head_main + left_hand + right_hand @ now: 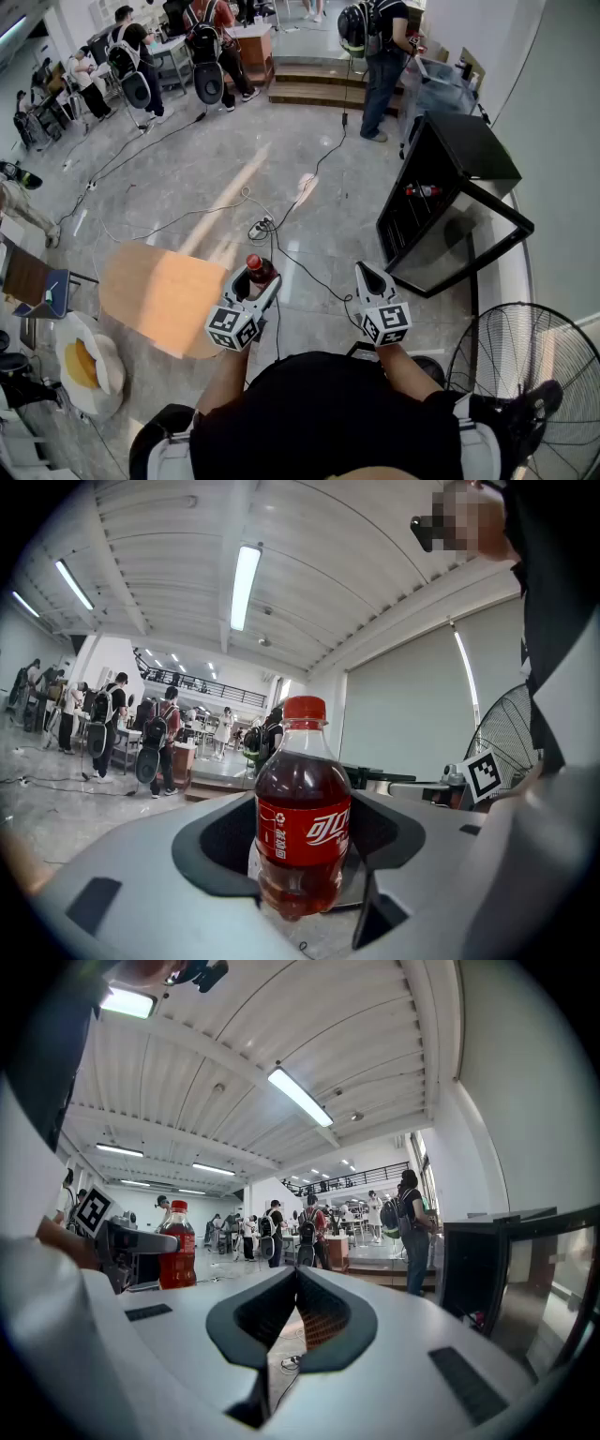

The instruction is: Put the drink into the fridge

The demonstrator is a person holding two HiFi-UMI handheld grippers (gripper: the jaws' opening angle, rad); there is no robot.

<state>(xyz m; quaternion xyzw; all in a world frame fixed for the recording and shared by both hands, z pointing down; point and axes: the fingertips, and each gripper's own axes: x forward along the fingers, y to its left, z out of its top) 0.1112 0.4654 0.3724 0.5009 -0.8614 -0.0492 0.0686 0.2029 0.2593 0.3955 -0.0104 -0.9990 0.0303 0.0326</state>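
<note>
Inside left tool (305, 850), glossy plastic bottle (302, 803)

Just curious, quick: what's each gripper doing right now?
Left gripper: closed on the bottle.
Right gripper: closed, empty.

Red-capped, red-labelled drink (302, 808); black fridge (448, 202)

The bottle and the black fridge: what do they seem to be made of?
The bottle looks like clear, glossy plastic: the dark drink shows through, under a red cap. The fridge looks like matte black painted metal, though plastic is possible; its open door seems a glass pane, since the floor shows through.
</note>
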